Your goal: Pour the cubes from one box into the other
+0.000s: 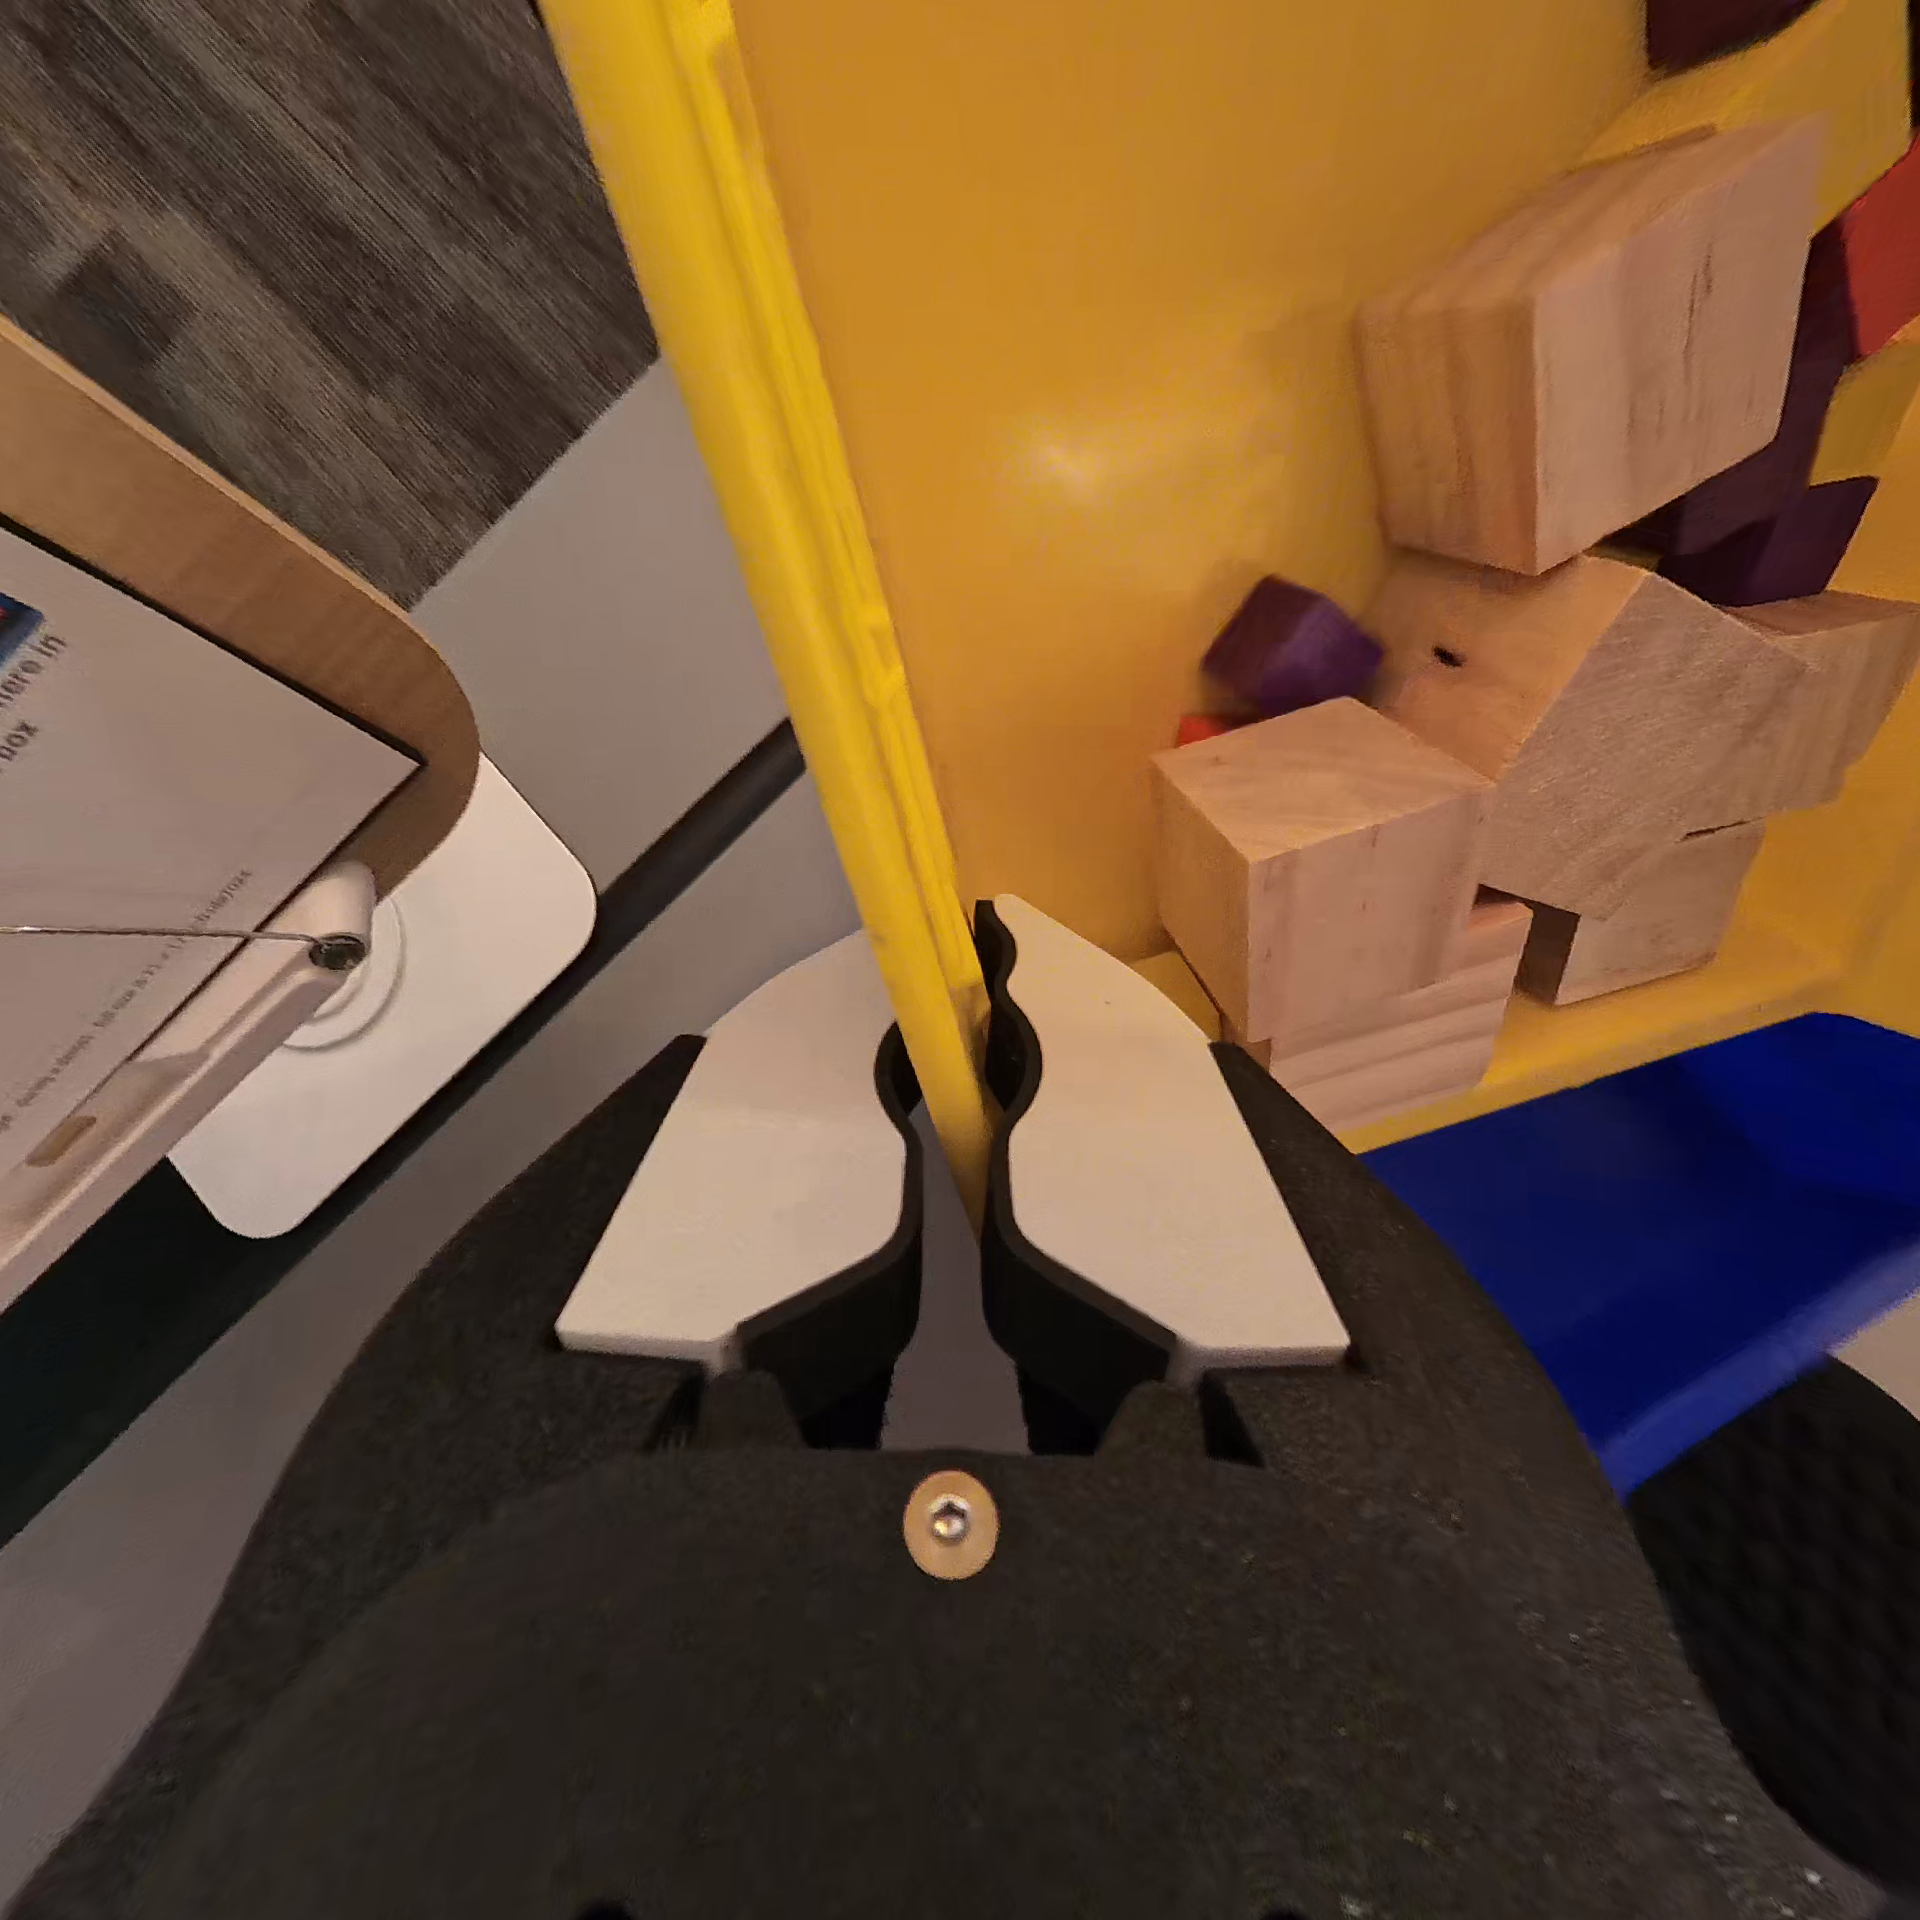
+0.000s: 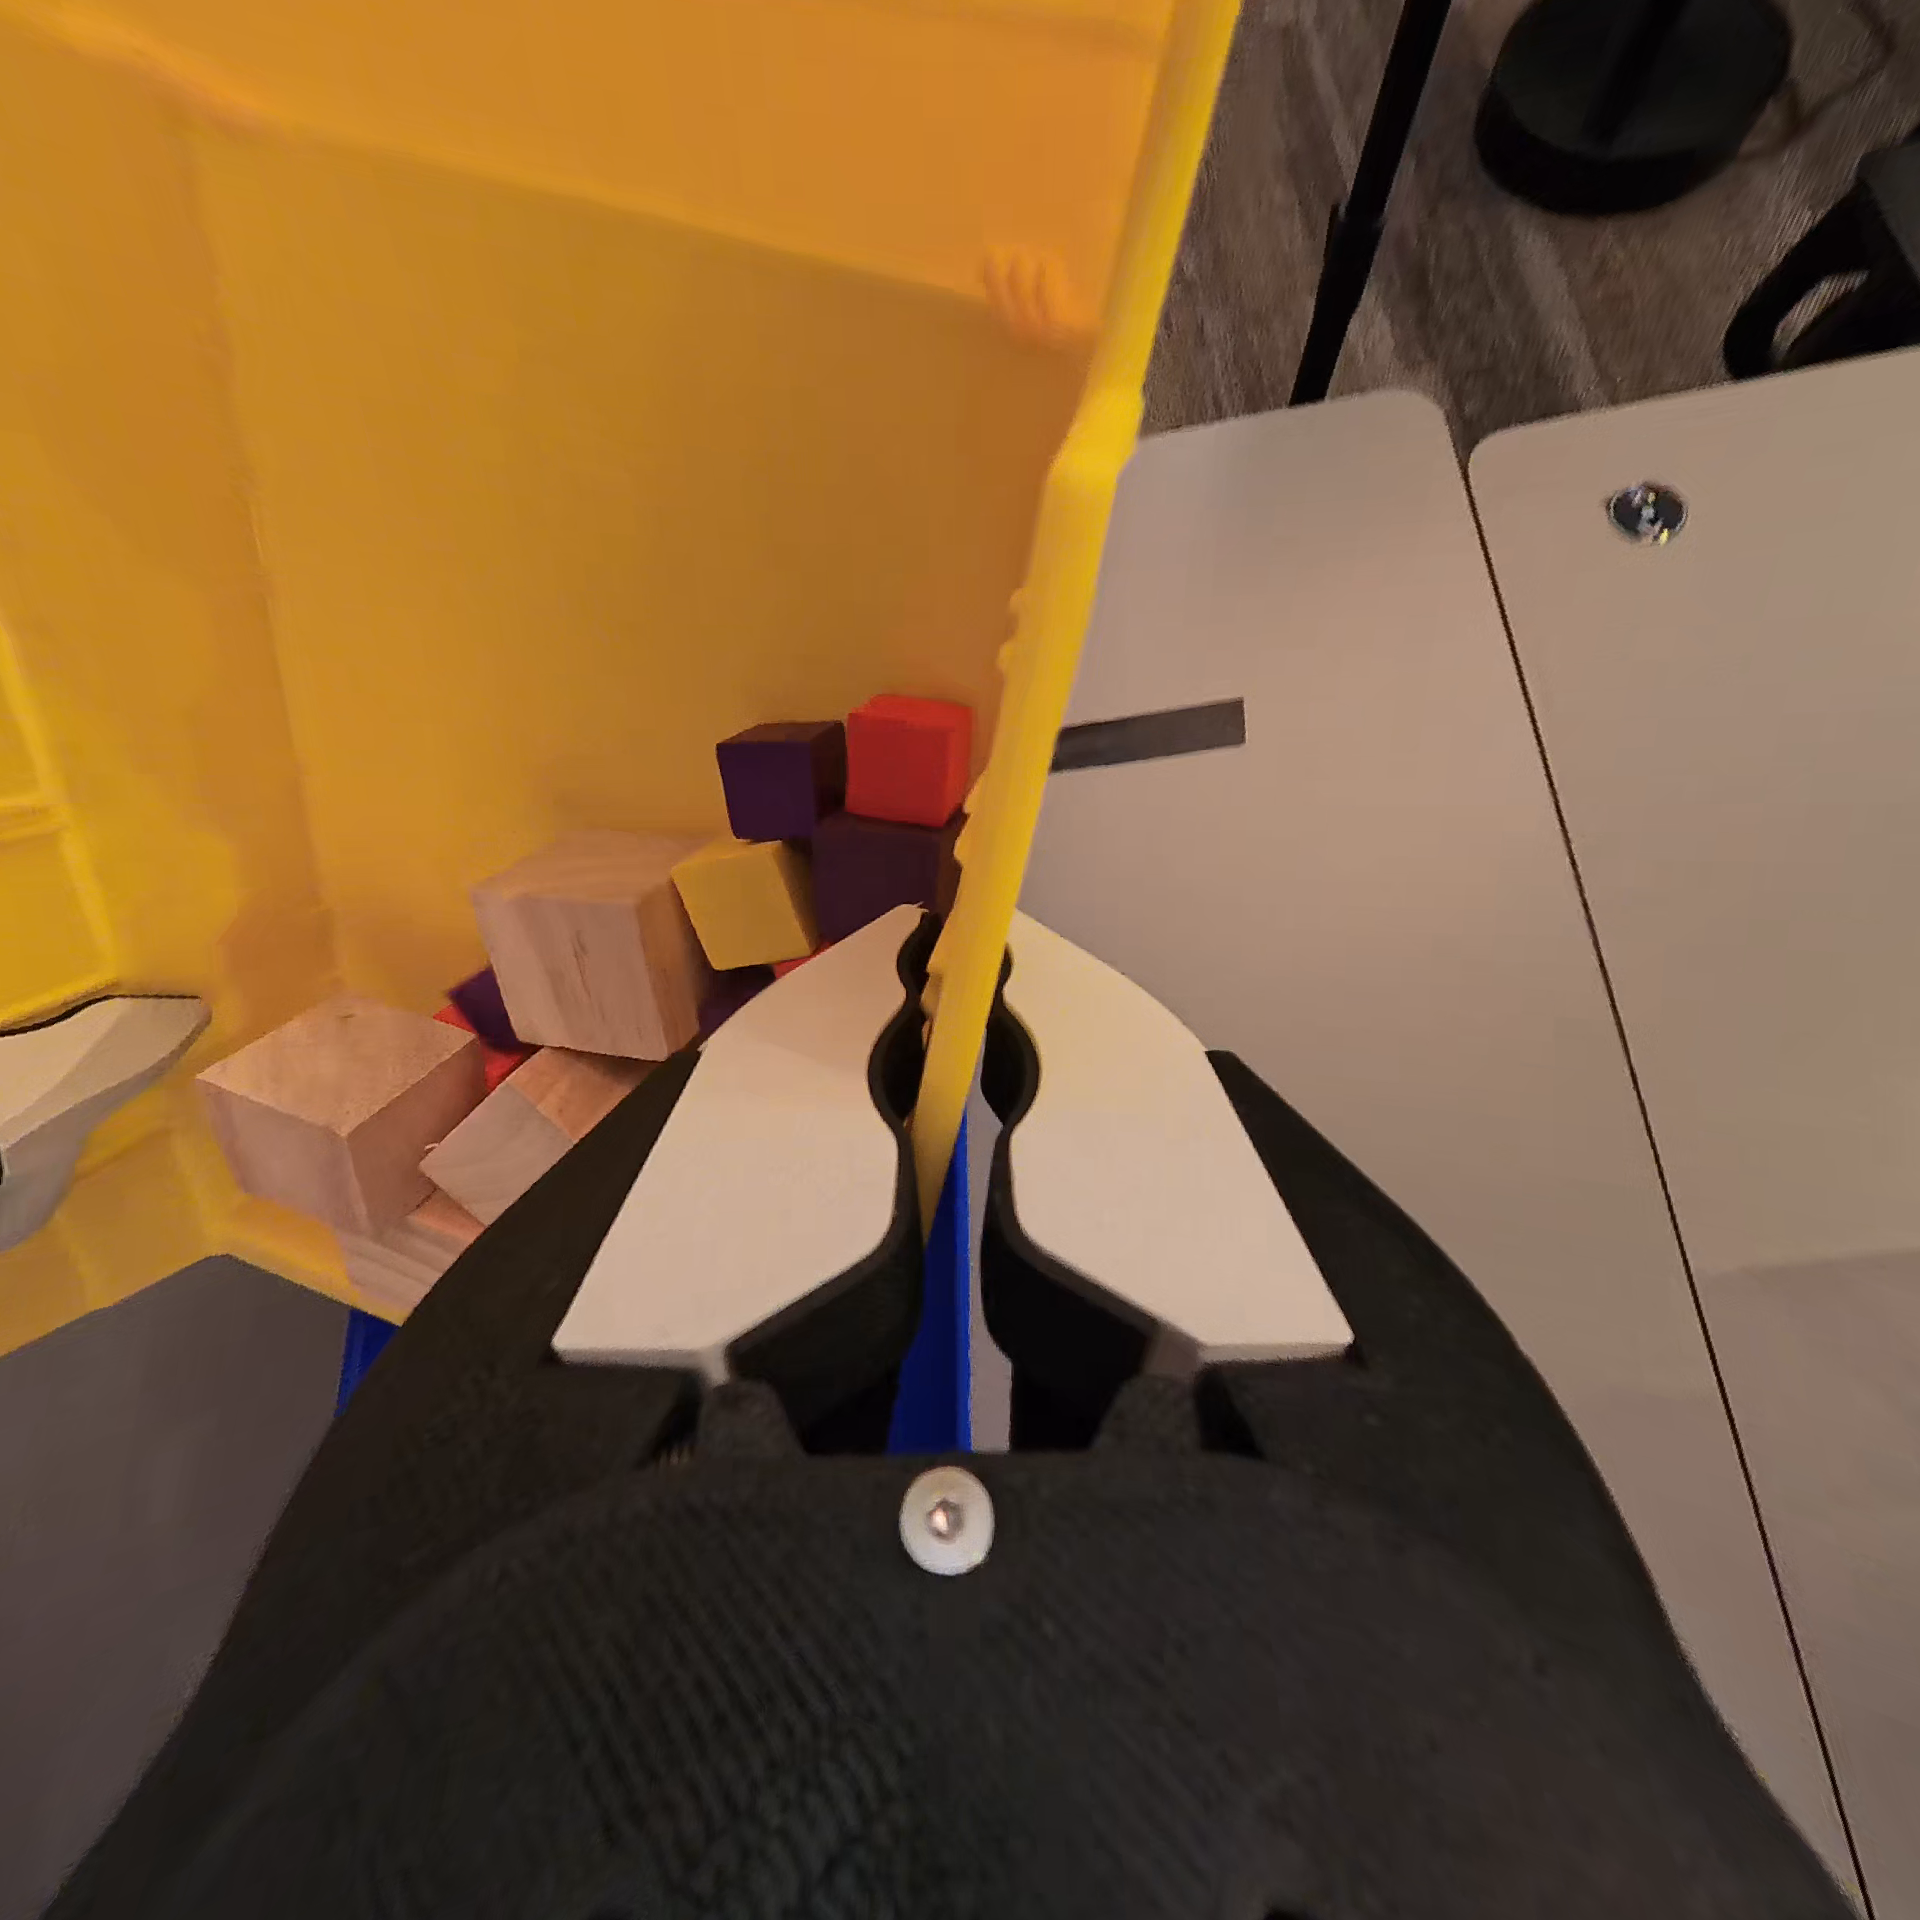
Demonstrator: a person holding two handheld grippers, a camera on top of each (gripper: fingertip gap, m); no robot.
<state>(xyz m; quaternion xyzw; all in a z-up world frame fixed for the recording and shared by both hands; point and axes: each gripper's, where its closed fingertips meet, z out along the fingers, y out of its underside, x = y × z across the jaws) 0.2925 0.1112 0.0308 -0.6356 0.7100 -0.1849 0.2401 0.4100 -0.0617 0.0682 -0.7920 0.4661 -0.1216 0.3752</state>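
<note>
A yellow box [image 1: 1091,364] is held tilted over a blue box [image 1: 1621,1216]. My left gripper [image 1: 951,935] is shut on the yellow box's left wall. My right gripper [image 2: 961,935] is shut on its right wall [image 2: 1081,582]. Several plain wooden cubes [image 1: 1579,353] and small purple and red cubes [image 1: 1288,655] are heaped at the yellow box's low edge. In the right wrist view the wooden cubes [image 2: 582,945], a yellow cube [image 2: 743,899], purple cubes and a red cube [image 2: 904,758] lie against the same edge, with the blue box [image 2: 935,1299] just below. The left gripper's fingertip [image 2: 83,1070] shows at that view's left.
A tablet in a wooden frame on a white stand [image 1: 208,831] sits to the left. White table panels [image 2: 1351,831] with a screw [image 2: 1645,514] lie to the right. Grey carpet [image 1: 260,260] and dark chair bases [image 2: 1631,94] lie beyond the table.
</note>
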